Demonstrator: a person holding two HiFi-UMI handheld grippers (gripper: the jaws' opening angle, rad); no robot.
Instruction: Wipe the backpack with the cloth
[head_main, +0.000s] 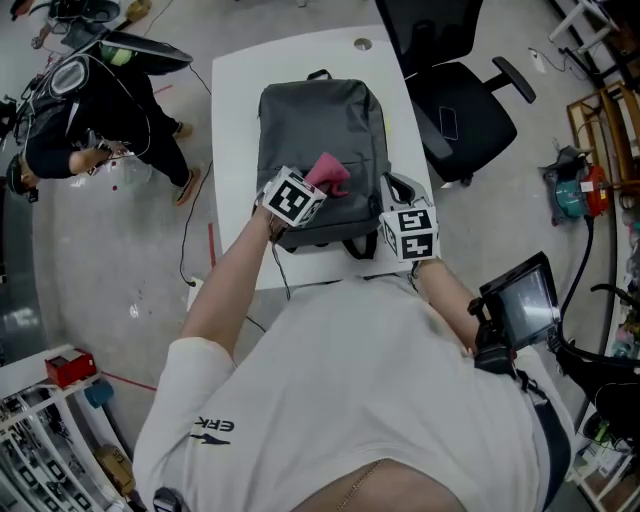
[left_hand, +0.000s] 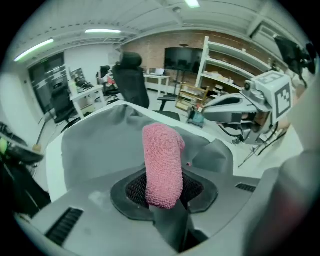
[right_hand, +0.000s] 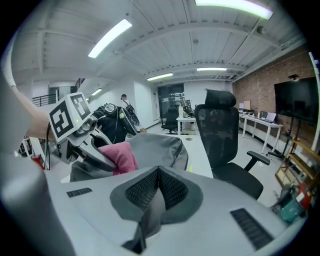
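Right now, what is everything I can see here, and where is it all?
backpack: one, grey, lying flat on the table.
cloth: one, pink, over the backpack's near end, pinched in the left hand-held gripper.
table: one, white, under the backpack.
office chair: one, black, right of the table.
second person: one, in black clothes, bent over on the floor at far left.
left hand-held gripper: one, grey, jaws shut on the cloth.
right hand-held gripper: one, grey, jaws together and empty, by the backpack's near right corner.
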